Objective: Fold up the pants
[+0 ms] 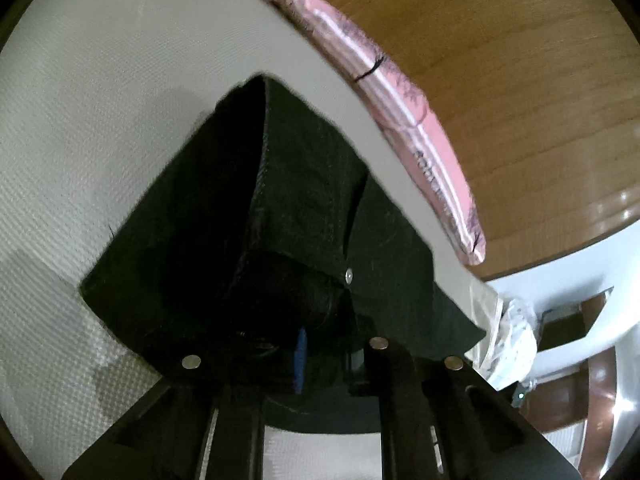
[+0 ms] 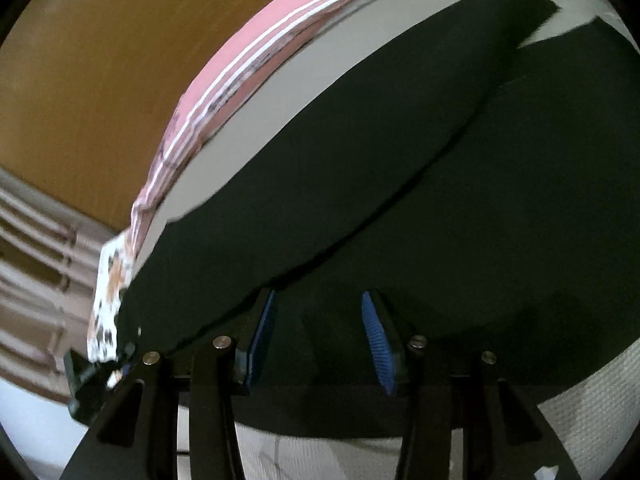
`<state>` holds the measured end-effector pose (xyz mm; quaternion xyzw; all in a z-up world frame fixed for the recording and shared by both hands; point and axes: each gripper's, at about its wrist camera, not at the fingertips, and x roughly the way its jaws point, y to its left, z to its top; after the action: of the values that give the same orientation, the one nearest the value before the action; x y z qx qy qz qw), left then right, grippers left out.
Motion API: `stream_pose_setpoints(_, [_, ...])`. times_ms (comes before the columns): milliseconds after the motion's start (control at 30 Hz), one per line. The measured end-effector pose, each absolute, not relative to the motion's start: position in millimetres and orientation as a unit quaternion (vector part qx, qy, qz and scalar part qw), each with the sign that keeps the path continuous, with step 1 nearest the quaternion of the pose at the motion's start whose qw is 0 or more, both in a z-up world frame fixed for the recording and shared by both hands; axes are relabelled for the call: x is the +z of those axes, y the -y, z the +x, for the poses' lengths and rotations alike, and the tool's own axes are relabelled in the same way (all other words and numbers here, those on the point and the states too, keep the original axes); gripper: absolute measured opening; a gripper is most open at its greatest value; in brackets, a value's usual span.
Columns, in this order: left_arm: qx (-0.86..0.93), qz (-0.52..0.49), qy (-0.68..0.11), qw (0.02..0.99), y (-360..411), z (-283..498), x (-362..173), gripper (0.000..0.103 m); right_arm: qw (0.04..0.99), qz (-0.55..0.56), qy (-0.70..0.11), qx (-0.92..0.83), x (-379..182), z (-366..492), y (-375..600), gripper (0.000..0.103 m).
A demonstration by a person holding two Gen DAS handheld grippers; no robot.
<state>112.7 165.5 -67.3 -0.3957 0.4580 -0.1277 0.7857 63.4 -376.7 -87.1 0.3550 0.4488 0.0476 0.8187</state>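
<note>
Black denim pants point(image 1: 304, 200) lie on a white textured bed cover point(image 1: 80, 120), and a pink striped cloth point(image 1: 400, 88) runs along the far edge of this surface, beyond both grippers. The left gripper point(image 1: 304, 344) is at the waistband end: the cloth with its metal rivet point(image 1: 349, 277) covers the fingers, only one blue pad point(image 1: 300, 356) is visible, and it seems closed on the fabric, though the second pad is hidden. The right gripper point(image 2: 320, 332) has its two blue pads point(image 2: 378, 344) well apart, with the dark cloth directly in front of them and between them; it holds nothing as far as I can see. From this gripper the pants point(image 2: 400, 160) stretch away forward and to the right, one layer lying over another. I judge the step to be the taking of the cloth for a fold. For the next move, the right gripper must close on the near edge, and then both should lift together and evenly, so the layers do not slide apart.
</note>
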Motion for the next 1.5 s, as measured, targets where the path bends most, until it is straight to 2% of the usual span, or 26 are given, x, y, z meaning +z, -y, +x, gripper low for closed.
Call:
stream_pose_setpoints(367, [-0.142, -0.359, -0.449, 0.806, -163.9, 120.0, -30.6, 0.013, 0.81, 0.42, -0.407, 0.034, -96.3, 103.2, 405.0, 0.041])
stream_pose_setpoints(433, [-0.139, -0.353, -0.456, 0.805, -164.4, 122.3, -32.4, 0.013, 0.805, 0.435, -0.403, 0.03, -98.6, 110.7, 413.6, 0.035])
stream_pose_setpoints(500, [-0.135, -0.349, -0.464, 0.803, -165.8, 123.8, -35.4, 0.013, 0.804, 0.439, -0.401, 0.021, -100.4, 116.2, 420.6, 0.021])
stream_pose_setpoints(567, [-0.134, -0.342, -0.469, 0.803, -166.0, 123.6, -38.9, 0.013, 0.802, 0.446, -0.396, 0.015, -102.0, 119.9, 429.4, 0.018])
stream_pose_setpoints(700, [-0.127, -0.322, -0.492, 0.799, -165.7, 125.5, -51.1, 0.013, 0.81, 0.435, -0.393, 0.009, -94.1, 116.1, 434.8, 0.006])
stream_pose_setpoints(900, [-0.132, -0.282, -0.522, 0.794, -167.7, 126.8, -64.4, 0.014, 0.857, 0.328, -0.397, -0.02, -49.3, 92.7, 417.0, 0.005])
stream_pose_setpoints(1100, [-0.149, -0.23, -0.544, 0.793, -169.9, 121.9, -67.3, 0.014, 0.872, 0.25, -0.419, -0.051, -36.8, 58.6, 392.5, 0.005])
stream_pose_setpoints(1500, [-0.175, -0.148, -0.563, 0.794, -164.5, 103.5, -70.0, 0.014, 0.838, 0.266, -0.473, -0.065, -66.6, 24.8, 391.0, 0.005])
